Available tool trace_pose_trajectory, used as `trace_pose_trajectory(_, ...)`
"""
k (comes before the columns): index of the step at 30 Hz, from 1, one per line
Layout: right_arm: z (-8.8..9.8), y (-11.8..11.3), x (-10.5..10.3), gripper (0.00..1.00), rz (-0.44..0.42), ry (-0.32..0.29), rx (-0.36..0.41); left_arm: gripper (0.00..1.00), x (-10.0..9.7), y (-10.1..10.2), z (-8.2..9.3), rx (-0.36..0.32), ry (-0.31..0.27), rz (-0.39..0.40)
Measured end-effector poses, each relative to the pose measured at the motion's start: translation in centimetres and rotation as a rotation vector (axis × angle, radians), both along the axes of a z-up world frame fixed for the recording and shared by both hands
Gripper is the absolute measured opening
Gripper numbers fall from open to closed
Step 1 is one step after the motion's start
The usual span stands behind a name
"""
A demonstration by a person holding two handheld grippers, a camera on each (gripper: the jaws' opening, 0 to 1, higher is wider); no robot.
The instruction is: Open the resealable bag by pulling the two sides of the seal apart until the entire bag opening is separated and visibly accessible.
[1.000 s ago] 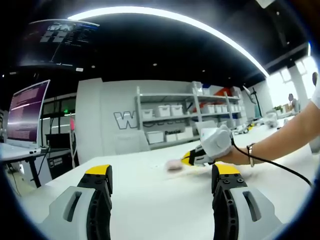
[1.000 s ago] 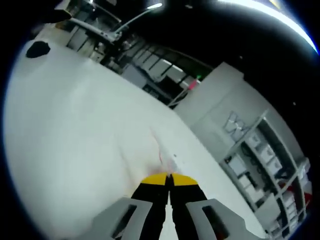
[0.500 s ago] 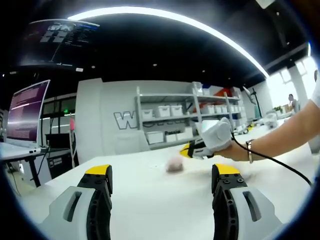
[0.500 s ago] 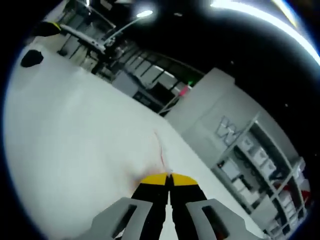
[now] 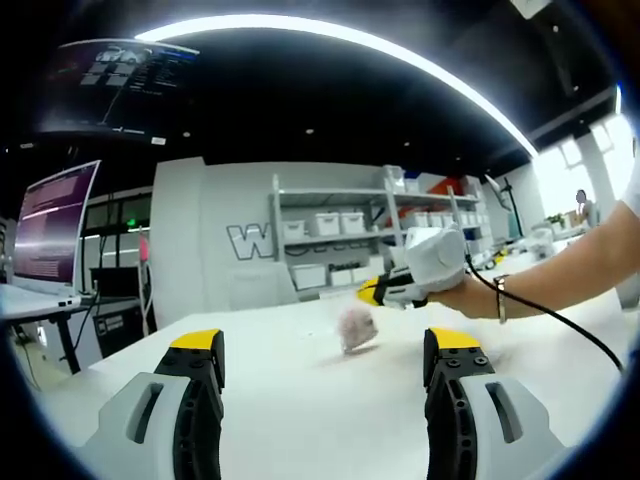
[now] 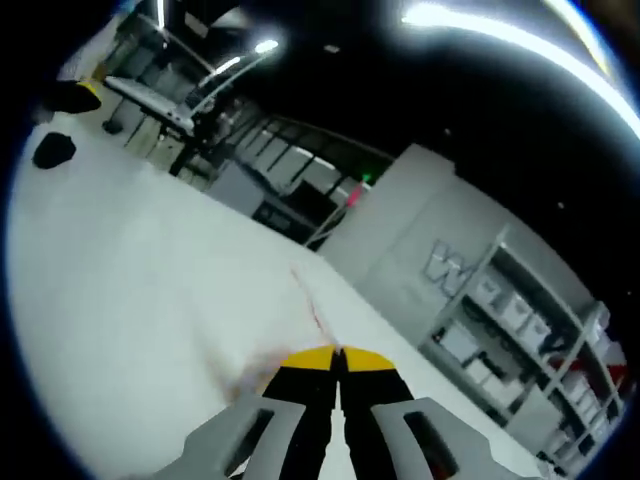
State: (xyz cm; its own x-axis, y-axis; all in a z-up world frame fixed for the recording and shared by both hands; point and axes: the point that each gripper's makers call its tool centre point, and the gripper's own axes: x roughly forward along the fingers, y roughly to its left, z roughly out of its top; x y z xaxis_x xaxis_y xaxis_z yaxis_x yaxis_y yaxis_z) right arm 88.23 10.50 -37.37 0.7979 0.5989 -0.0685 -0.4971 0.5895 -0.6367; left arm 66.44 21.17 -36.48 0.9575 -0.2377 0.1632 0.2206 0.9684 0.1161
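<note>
In the left gripper view, our left hand-held gripper point(image 5: 325, 375) has its jaws wide apart over the white tabletop point(image 5: 300, 410). The right hand-held gripper point(image 5: 368, 292) now holds the resealable bag point(image 5: 355, 325) higher than before, hanging above the tabletop.

In the right gripper view, our right hand-held gripper point(image 6: 338, 362) is closed on the resealable bag point(image 6: 305, 300), whose thin edge runs forward from the jaws; the view has tilted up.

White surface point(image 5: 300, 400); shelves point(image 5: 340, 240) with white bins; monitor point(image 5: 55, 225) at left; ceiling light strip point(image 5: 350, 35).
</note>
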Motion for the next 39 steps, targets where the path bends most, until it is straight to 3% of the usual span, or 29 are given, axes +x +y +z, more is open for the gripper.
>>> trace_pose_trajectory(22,2.3,-1.3,-1.8,0.0,-0.002,0.002,0.149,0.81,-0.2,-0.7,0.2,0.001,-0.002,-0.014)
trace_pose_trajectory(39,2.5,-2.3,-4.3,0.0,0.002,0.006,0.217,0.81,-0.8,-1.2,0.7,0.004,-0.015,-0.024)
